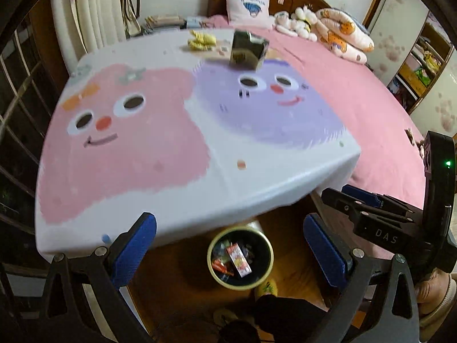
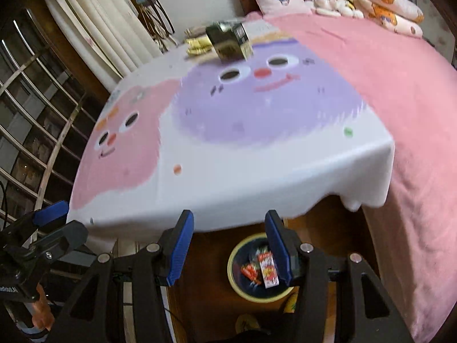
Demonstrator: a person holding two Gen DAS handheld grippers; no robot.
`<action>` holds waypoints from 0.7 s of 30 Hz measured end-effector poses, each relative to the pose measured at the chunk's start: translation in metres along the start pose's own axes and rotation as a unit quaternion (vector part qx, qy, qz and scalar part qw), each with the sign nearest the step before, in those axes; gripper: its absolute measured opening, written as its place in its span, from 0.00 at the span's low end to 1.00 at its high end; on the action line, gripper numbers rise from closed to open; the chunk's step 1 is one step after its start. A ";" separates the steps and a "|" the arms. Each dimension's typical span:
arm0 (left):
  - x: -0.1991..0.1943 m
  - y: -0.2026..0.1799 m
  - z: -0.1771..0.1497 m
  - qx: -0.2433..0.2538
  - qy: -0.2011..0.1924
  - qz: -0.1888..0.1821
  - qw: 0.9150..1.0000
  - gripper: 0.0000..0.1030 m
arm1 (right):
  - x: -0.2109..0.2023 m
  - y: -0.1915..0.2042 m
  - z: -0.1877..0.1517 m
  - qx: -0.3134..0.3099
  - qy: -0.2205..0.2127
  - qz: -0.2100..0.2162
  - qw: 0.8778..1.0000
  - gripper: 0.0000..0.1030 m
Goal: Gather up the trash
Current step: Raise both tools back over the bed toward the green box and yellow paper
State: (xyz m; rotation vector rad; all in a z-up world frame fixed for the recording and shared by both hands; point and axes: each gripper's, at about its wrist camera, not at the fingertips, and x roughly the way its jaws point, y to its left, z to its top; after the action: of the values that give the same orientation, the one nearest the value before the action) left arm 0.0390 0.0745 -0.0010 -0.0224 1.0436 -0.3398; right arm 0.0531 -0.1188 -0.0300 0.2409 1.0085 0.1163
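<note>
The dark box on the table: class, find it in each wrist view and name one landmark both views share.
Left wrist: dark box top centre, right of the yellow wrappers.
Right wrist: top centre, again right of them.
Shared landmark: the waste bin on the floor, bottom centre in both.

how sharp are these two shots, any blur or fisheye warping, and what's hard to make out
Left wrist view: motion blur smears the cartoon tablecloth and the dark box; the left gripper stays crisp. Right wrist view: similar smear on the cloth print and the yellow wrappers, with the right gripper sharp. Both views bow the table edge, darken at the corners, and leave the waste bin in shadow.
</note>
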 end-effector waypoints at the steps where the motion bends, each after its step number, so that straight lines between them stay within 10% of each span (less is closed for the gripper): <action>1: -0.004 0.001 0.005 -0.001 -0.009 0.006 1.000 0.99 | -0.002 0.001 0.008 -0.004 -0.006 -0.003 1.000 0.51; 21: 0.055 0.018 0.157 -0.132 -0.038 0.112 0.984 0.99 | 0.078 -0.007 0.216 -0.119 -0.042 0.001 0.992 0.57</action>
State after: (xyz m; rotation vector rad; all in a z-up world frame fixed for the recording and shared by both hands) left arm 0.2022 0.0534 0.0291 -0.1536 0.9973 0.0051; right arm 0.2779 -0.1407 0.0139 0.0285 0.9021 0.2251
